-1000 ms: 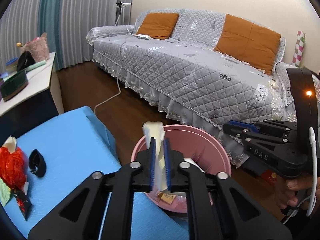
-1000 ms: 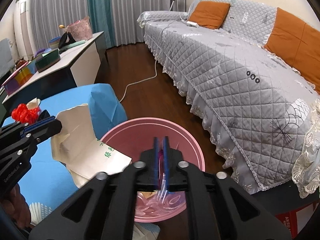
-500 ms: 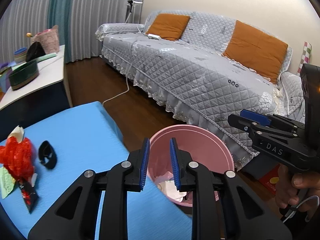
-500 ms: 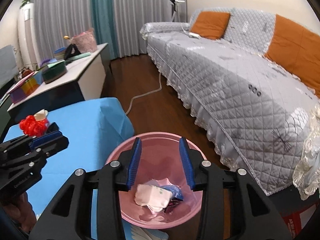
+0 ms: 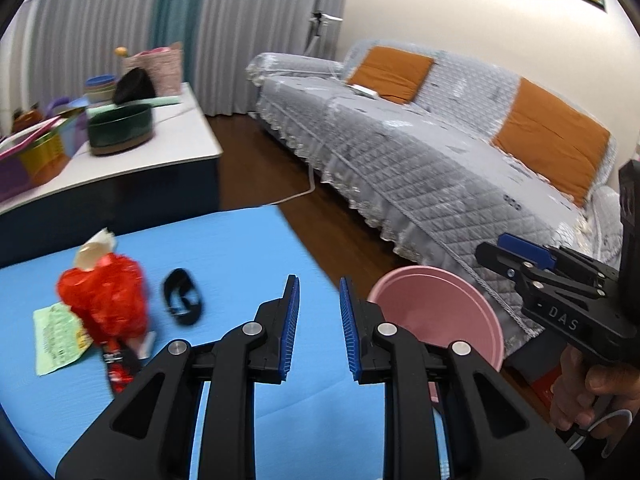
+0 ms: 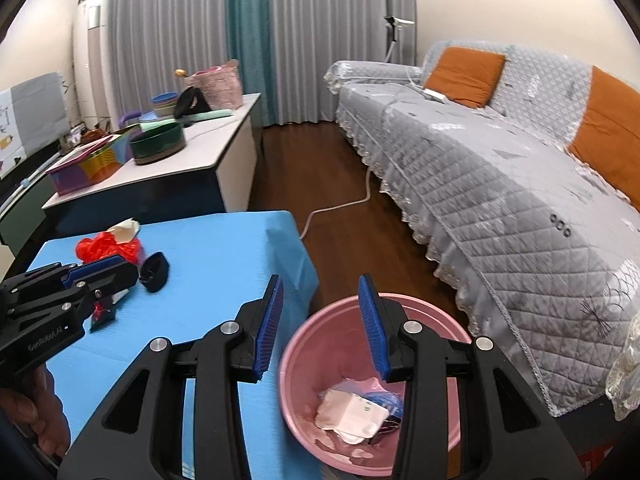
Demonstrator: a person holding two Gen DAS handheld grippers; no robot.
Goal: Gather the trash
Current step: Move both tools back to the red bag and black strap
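Note:
A pink bin stands on the floor beside the blue table; a cream paper bag and a blue wrapper lie inside it. My right gripper hangs open and empty over the bin's near-left rim. My left gripper is open with nothing between its pads, above the blue table, with the bin to its right. On the table lie a red crinkled wrapper, a black band, a green slip and a small dark packet.
A grey quilted sofa with orange cushions runs along the right. A white cable crosses the wooden floor. A white-topped sideboard behind the table carries bowls, boxes and a pink bag. A hand holds the right gripper's handle.
Both grippers opened and dropped their trash into the bin: the cream bag left the left one. Both then swung left and back toward the blue table, which now fills more of each view.

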